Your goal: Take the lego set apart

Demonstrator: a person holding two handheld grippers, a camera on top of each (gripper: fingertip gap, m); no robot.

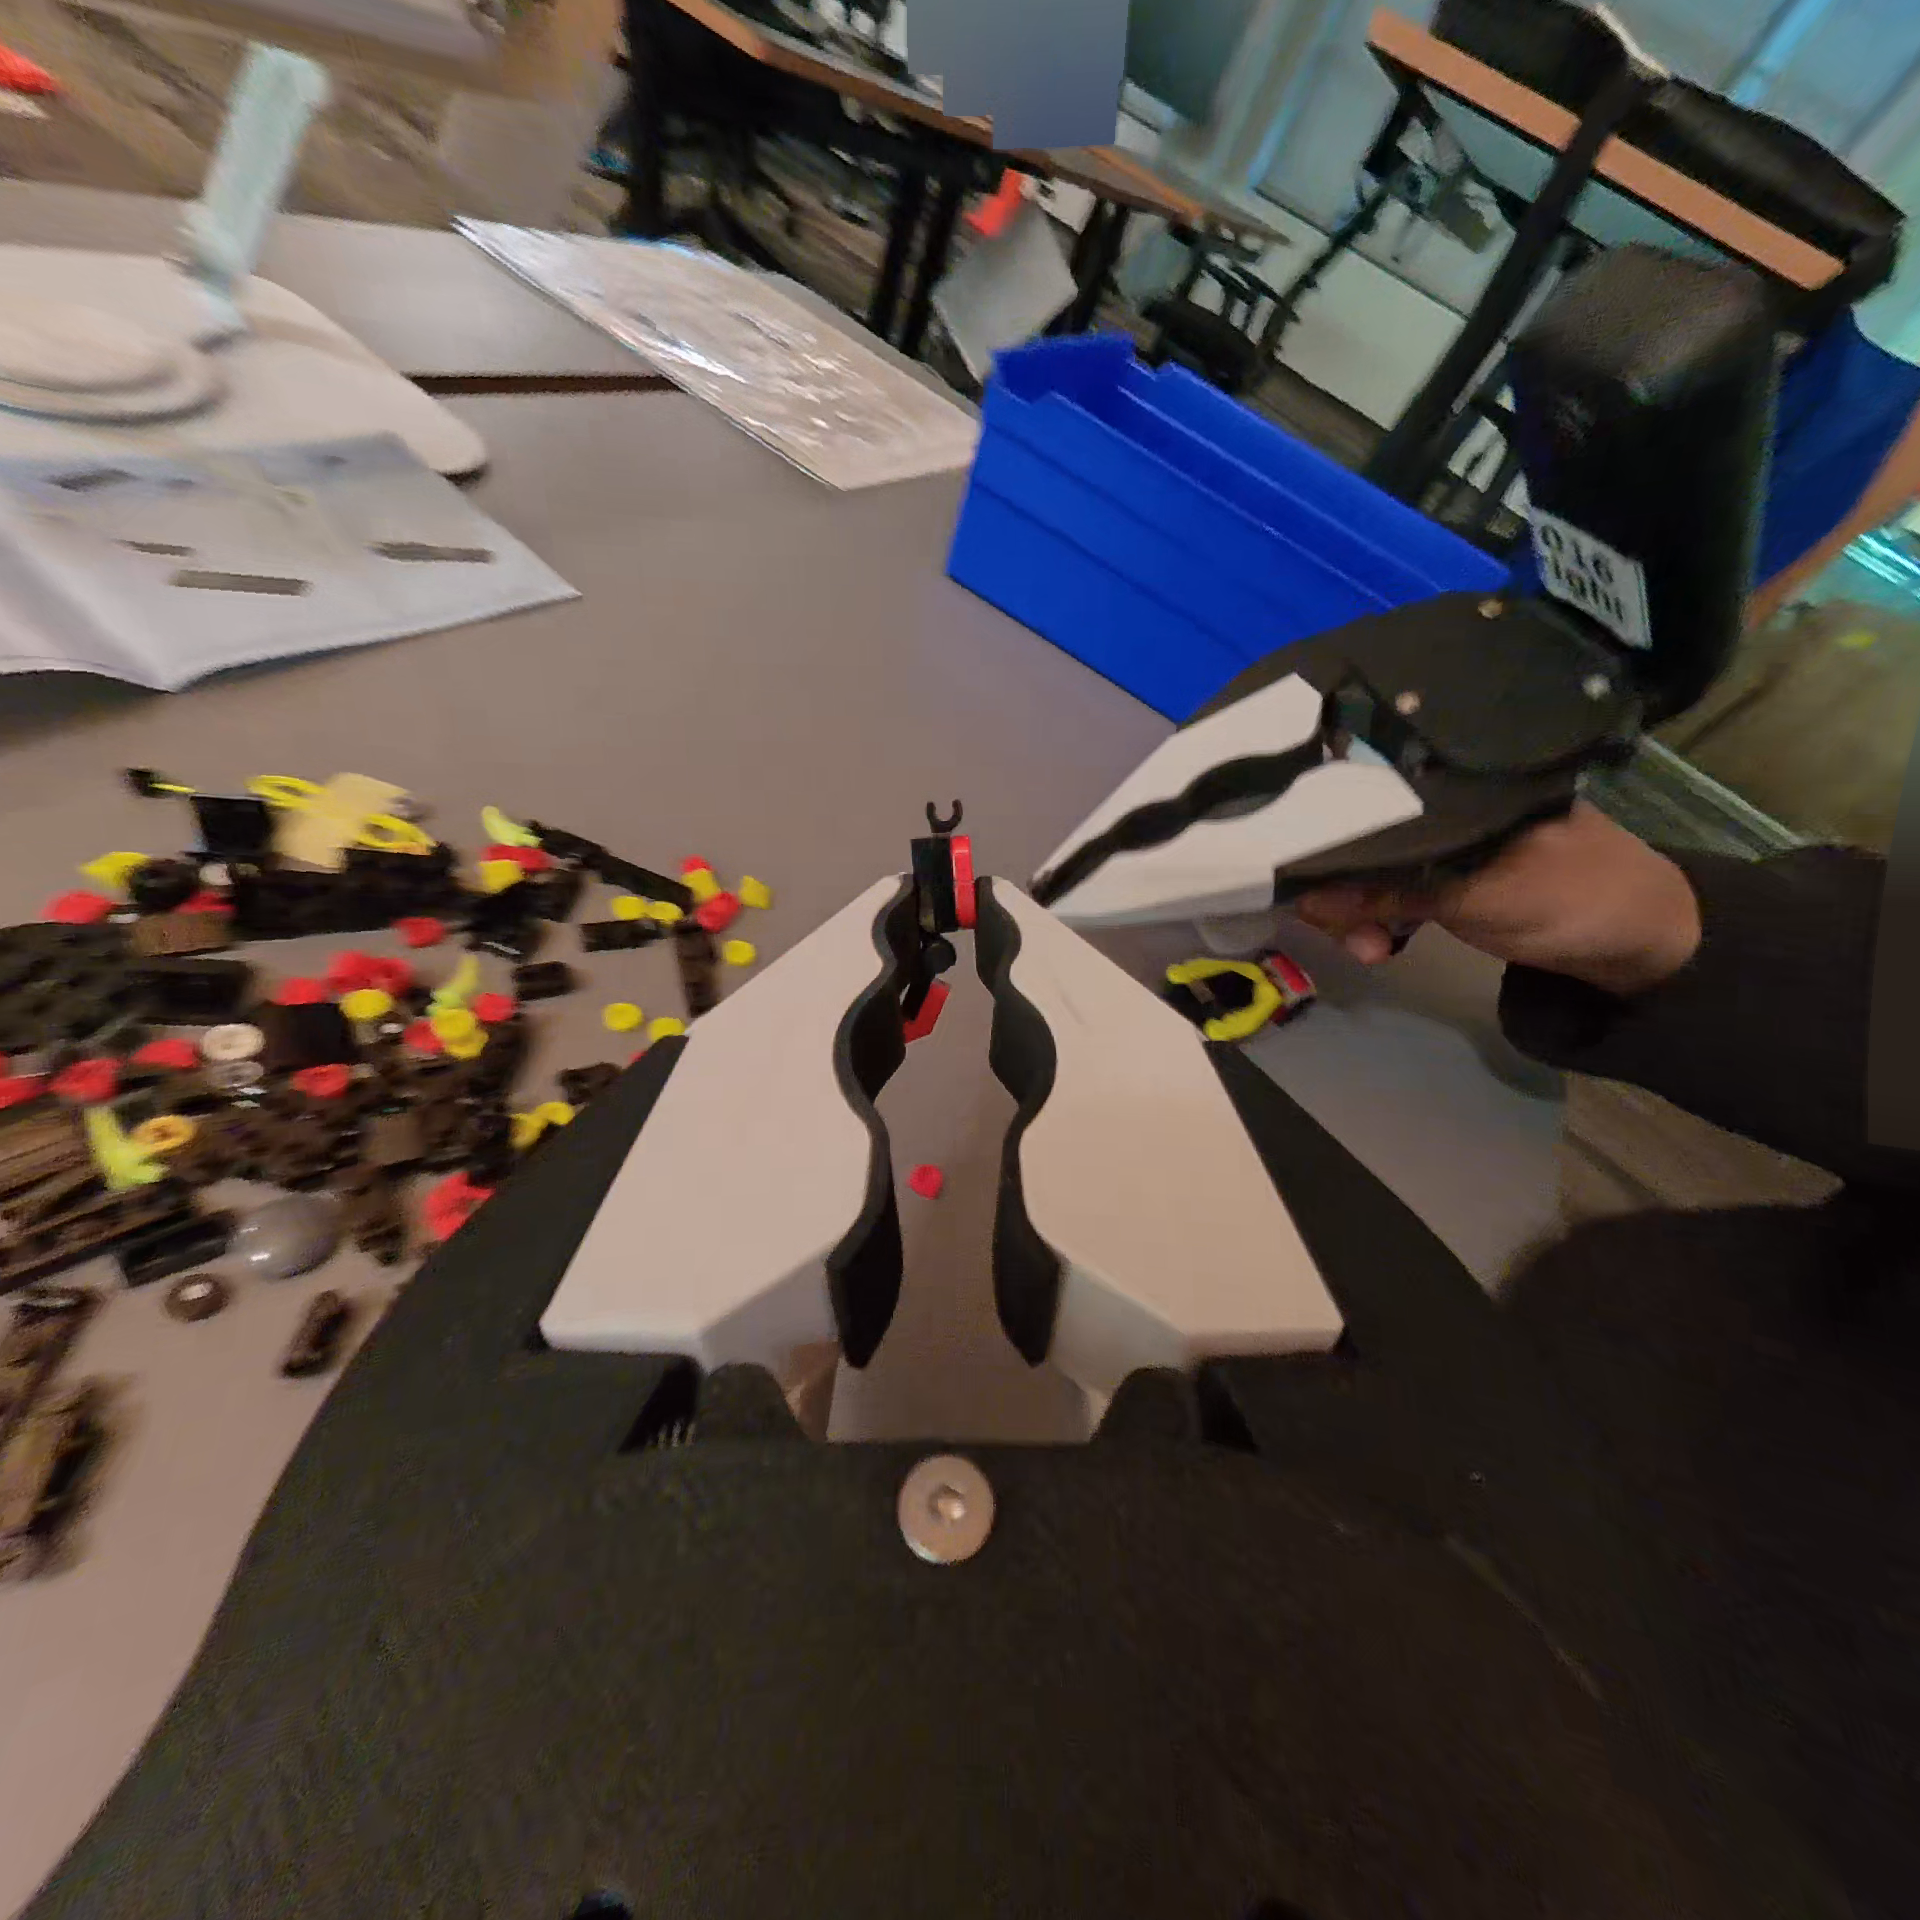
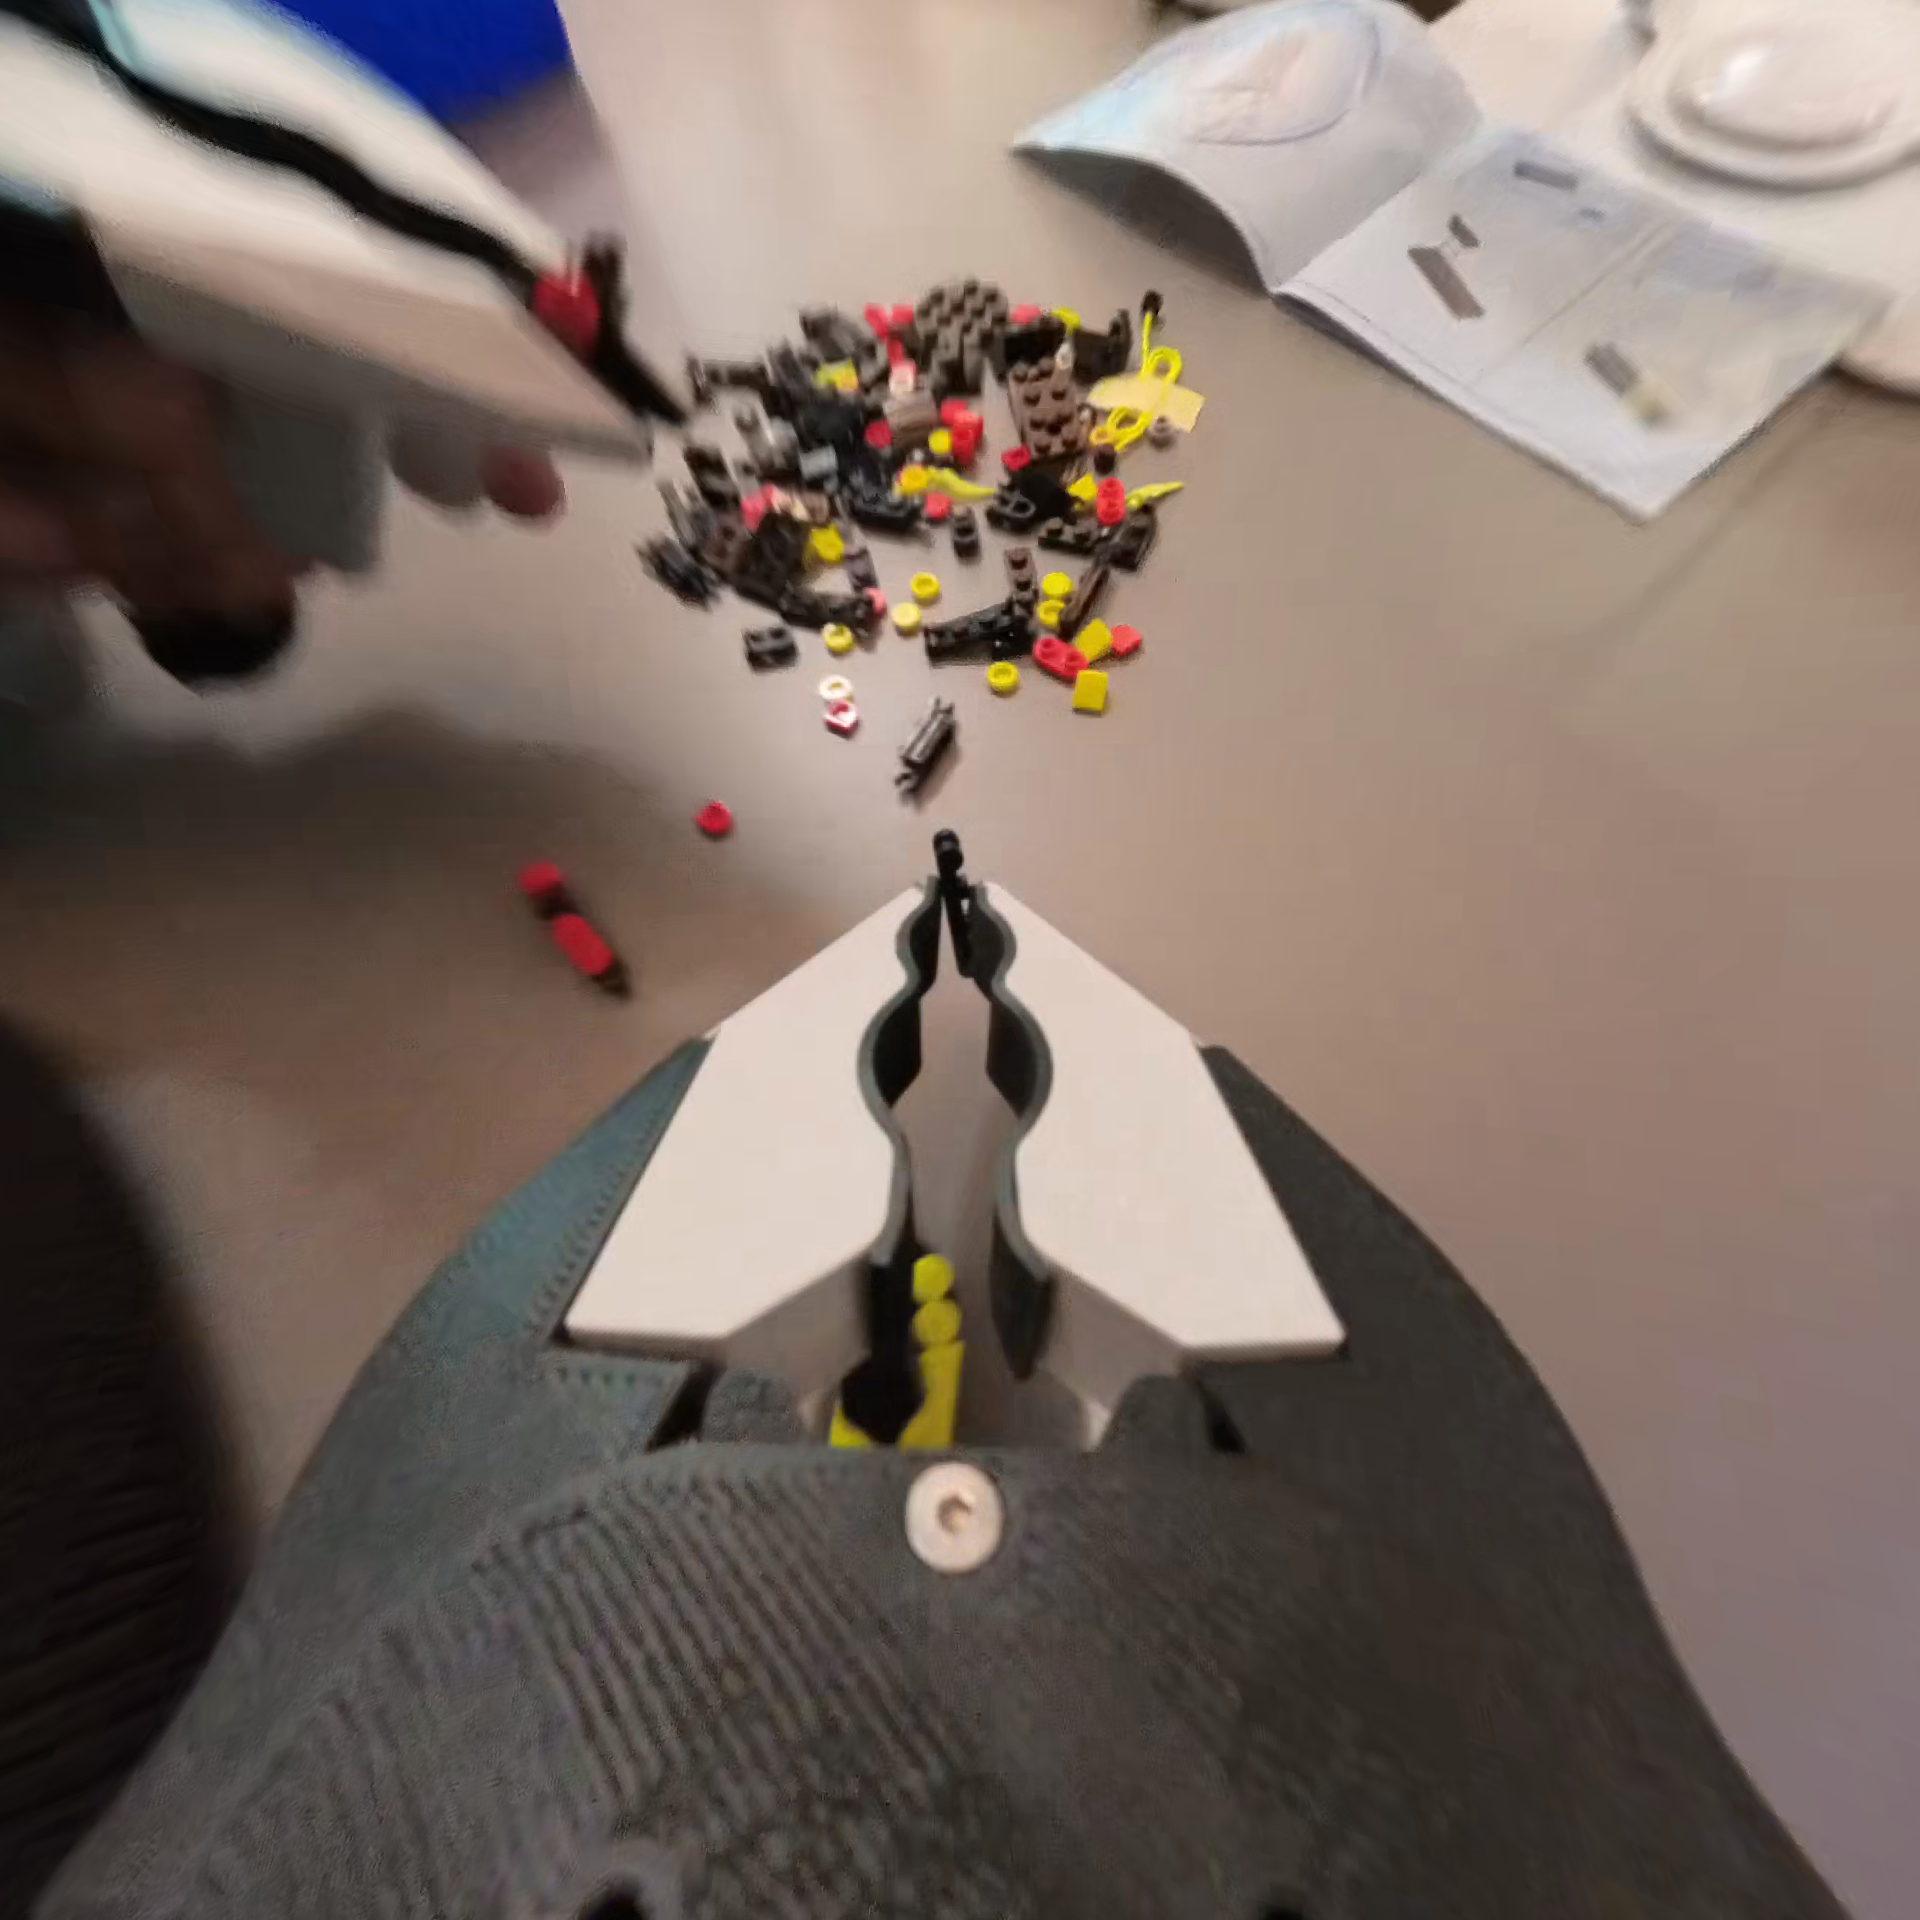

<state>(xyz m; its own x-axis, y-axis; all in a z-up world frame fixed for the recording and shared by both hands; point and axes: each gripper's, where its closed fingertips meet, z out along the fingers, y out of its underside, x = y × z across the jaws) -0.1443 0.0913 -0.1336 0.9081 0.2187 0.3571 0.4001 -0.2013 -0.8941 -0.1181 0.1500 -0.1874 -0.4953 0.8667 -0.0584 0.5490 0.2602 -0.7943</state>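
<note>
My left gripper (image 1: 943,902) is shut on a small black-and-red lego assembly (image 1: 948,878), held above the grey table. It also shows, blurred, at the upper left of the right wrist view (image 2: 535,283), with the red part (image 2: 567,303) at its tip. My right gripper (image 2: 951,906) is shut on a thin black lego piece (image 2: 947,864) that sticks out past its tips. In the left wrist view it (image 1: 1047,885) is just right of my left gripper's tips. A pile of loose black, red and yellow lego pieces (image 1: 312,997) (image 2: 935,488) lies on the table.
A yellow, black and red piece (image 1: 1236,995) lies under the right gripper. A red stud (image 2: 714,819), a red-and-black piece (image 2: 577,933) and a black piece (image 2: 925,743) lie near the pile. An open booklet (image 2: 1507,291), white plates (image 2: 1787,94) and a blue bin (image 1: 1195,520) stand farther off.
</note>
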